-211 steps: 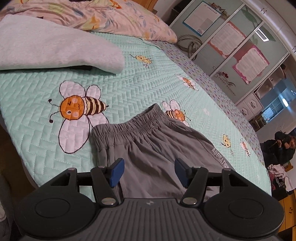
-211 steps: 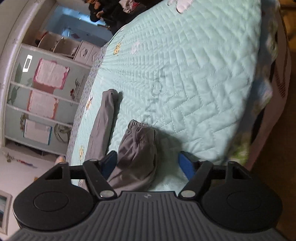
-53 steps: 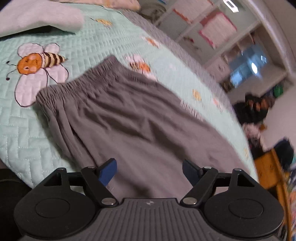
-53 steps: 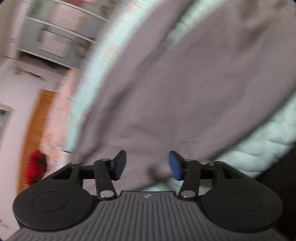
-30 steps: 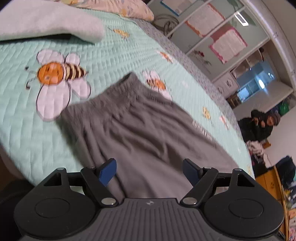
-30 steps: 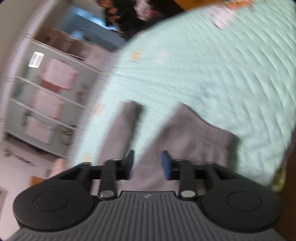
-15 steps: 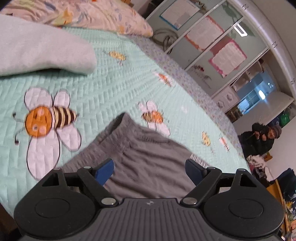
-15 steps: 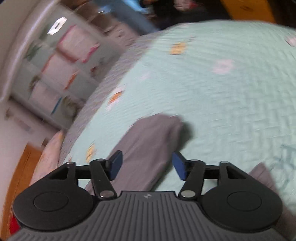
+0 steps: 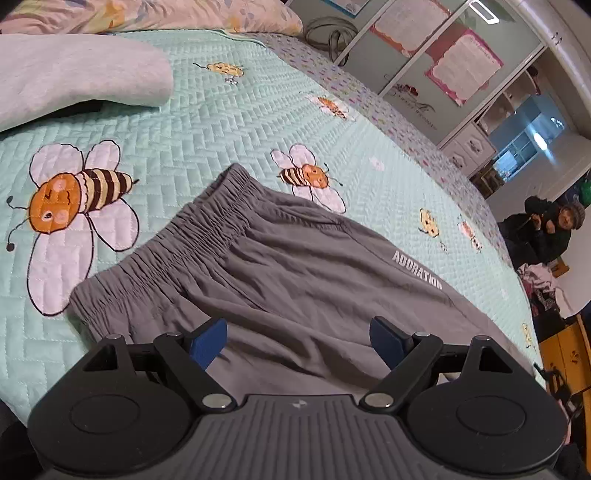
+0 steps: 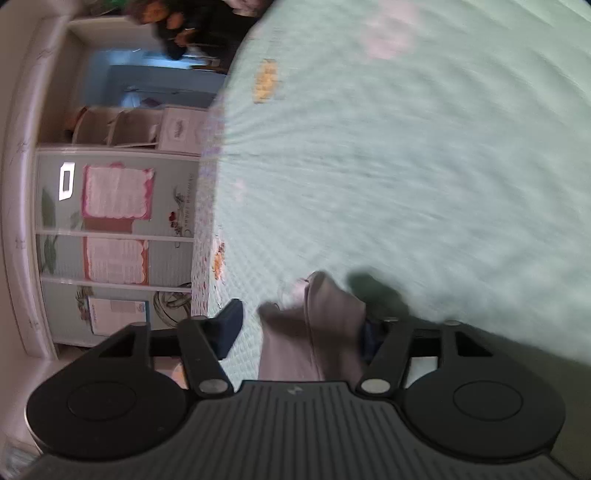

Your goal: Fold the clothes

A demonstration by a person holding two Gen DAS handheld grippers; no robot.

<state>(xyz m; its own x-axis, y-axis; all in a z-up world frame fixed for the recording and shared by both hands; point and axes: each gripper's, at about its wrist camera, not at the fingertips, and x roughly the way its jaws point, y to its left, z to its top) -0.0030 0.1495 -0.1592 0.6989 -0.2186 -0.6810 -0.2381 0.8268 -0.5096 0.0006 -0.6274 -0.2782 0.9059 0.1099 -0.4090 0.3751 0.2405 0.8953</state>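
Note:
Grey trousers with an elastic waistband lie flat on the mint bee-print bedspread. My left gripper hovers over them just behind the waistband, jaws wide open with nothing gripped. In the blurred right wrist view, an end of the grey trousers stands up between the jaws of my right gripper. Those jaws are closing. The cloth rests against the right pad, and a gap remains at the left pad.
A folded pale grey blanket and a floral pillow lie at the head of the bed. Glass-fronted cupboards line the far side. A person sits beyond the bed's foot, beside a heap of clothes.
The left gripper has drawn back a little, so more of the trousers shows. The right gripper has swept across the bed to the trouser end, and its jaws have narrowed around it.

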